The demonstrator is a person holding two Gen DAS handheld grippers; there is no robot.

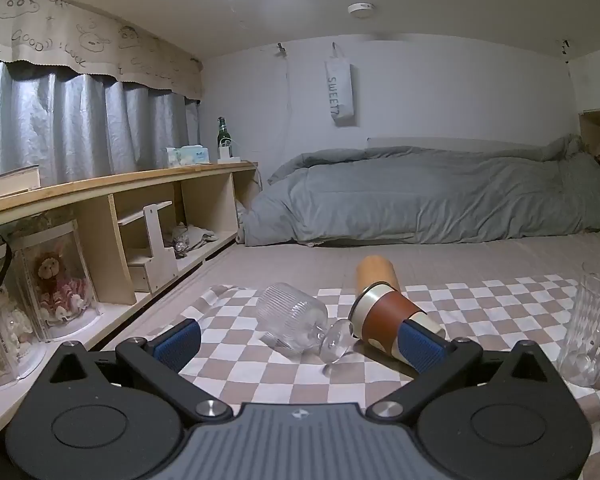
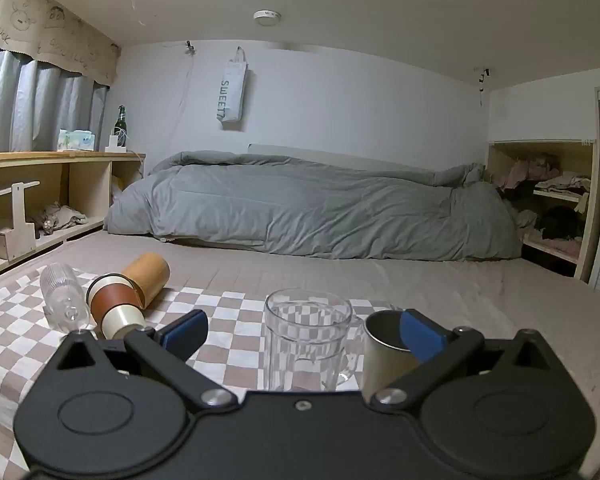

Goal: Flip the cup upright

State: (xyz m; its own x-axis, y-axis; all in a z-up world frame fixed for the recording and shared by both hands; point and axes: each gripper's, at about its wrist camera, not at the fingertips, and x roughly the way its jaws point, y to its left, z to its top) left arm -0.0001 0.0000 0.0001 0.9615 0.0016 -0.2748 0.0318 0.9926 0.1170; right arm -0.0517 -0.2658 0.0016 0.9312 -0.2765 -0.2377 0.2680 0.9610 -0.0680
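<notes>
A ribbed clear stemmed glass [image 1: 294,316] lies on its side on the checkered cloth [image 1: 480,304], also in the right wrist view [image 2: 60,294]. Beside it lies a cream cup with a brown sleeve [image 1: 388,318], also in the right wrist view [image 2: 114,304], and behind that a tan wooden tumbler [image 1: 376,272], also on its side [image 2: 150,274]. My left gripper [image 1: 300,342] is open, with the glass's foot between the fingers and the right finger [image 1: 422,344] against the sleeved cup. My right gripper [image 2: 302,332] is open around an upright clear mug [image 2: 306,336], not touching it. A metal cup [image 2: 386,348] stands upright at the right finger.
The upright clear mug [image 1: 590,320] stands at the right edge of the left wrist view. A grey duvet [image 2: 308,208] lies across the back of the bed. Wooden shelves [image 1: 112,216] run along the left, and a cubby with clothes [image 2: 552,196] is at the right.
</notes>
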